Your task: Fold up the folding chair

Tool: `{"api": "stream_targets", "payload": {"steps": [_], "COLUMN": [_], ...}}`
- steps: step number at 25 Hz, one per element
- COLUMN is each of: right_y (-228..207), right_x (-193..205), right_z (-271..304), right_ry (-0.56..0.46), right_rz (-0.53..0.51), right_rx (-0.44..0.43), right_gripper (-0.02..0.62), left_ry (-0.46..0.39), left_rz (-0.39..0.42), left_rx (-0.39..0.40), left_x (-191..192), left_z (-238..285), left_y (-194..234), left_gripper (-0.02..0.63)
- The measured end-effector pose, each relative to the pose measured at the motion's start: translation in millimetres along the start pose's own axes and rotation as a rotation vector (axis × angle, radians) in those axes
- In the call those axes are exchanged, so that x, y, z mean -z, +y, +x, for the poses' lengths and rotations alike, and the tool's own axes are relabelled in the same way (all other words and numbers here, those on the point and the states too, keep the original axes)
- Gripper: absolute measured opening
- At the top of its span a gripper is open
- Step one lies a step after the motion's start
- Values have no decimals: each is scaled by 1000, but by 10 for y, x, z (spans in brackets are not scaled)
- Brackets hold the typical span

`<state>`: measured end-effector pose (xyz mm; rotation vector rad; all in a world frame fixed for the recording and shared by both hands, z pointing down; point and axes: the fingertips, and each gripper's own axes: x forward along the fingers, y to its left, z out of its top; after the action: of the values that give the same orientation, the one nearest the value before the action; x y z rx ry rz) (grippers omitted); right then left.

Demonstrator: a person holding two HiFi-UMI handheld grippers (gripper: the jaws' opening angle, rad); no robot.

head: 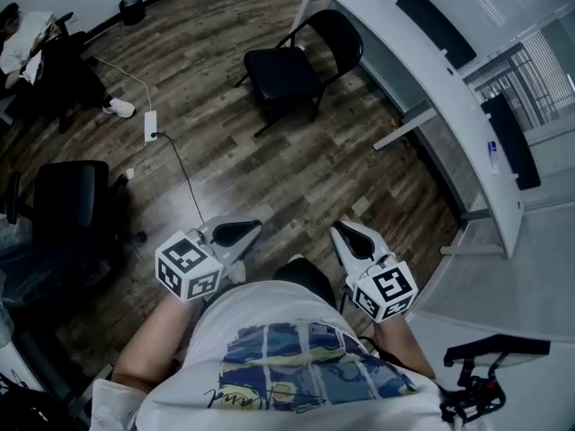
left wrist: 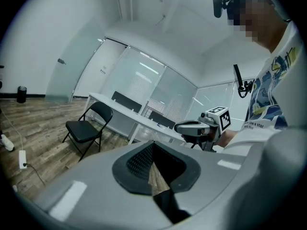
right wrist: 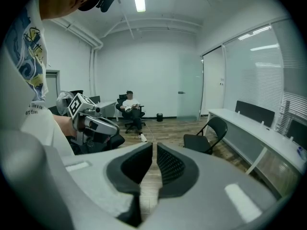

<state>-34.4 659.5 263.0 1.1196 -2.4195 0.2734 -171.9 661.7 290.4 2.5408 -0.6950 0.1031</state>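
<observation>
A black folding chair (head: pixel 287 74) stands unfolded on the wood floor, close to the long white desk (head: pixel 449 88). It also shows in the left gripper view as the chair (left wrist: pixel 86 131) and in the right gripper view as the chair (right wrist: pixel 204 140). Both grippers hover near the person's body, well short of the chair. My left gripper (head: pixel 243 232) is shut, its tips meeting with nothing between them (left wrist: pixel 153 145). My right gripper (head: pixel 350 233) shows a narrow slit between its pads (right wrist: pixel 154 147), and nothing is in it.
A black office chair (head: pixel 76 200) stands at the left. A power strip (head: pixel 150 126) with a cable lies on the floor between me and the folding chair. A person (right wrist: pixel 130 107) sits at the far wall, near a black bin (head: pixel 132 7).
</observation>
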Motion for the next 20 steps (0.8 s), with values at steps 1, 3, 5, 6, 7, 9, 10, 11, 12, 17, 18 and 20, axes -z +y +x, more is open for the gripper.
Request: {"api": "stream_targets", "payload": {"steps": [1, 3, 5, 6, 7, 9, 10, 11, 12, 17, 18, 20], "right_y": [-10, -49, -122, -169, -221, -328, -382, -441, -513, -981, -1068, -1272], "right_x": [13, 43, 71, 83, 89, 83, 73, 62, 48, 50, 81, 93], "right_z": [-6, -26, -46, -50, -42, 6, 32, 50, 61, 123, 136, 199], "right_ry": [4, 9, 12, 11, 8, -1, -6, -9, -13, -29, -27, -29], "right_rz": [3, 9, 15, 18, 21, 27, 30, 33, 36, 53, 57, 61], "right_rx": [2, 7, 12, 14, 15, 12, 8, 5, 4, 0, -3, -11], "right_gripper": [20, 20, 20, 20, 20, 20, 20, 20, 20, 21, 21, 23], "left_ry": [2, 8, 13, 15, 19, 30, 35, 37, 37, 36, 39, 27], "left_rz": [-2, -1, 0, 0, 2, 6, 8, 8, 7, 19, 19, 21], "left_rx": [3, 8, 11, 12, 10, 0, -9, -20, -32, -69, -75, -93], "left_x": [6, 10, 1, -6, -15, -48, -72, -98, -131, -300, -320, -445], "left_z": [19, 70, 141, 184, 229, 315, 355, 393, 434, 763, 845, 1020], "left_y": [5, 8, 7, 10, 21, 73, 104, 132, 158, 287, 312, 382], "left_gripper": [2, 1, 2, 1, 2, 2, 2, 1, 2, 2, 2, 2]}}
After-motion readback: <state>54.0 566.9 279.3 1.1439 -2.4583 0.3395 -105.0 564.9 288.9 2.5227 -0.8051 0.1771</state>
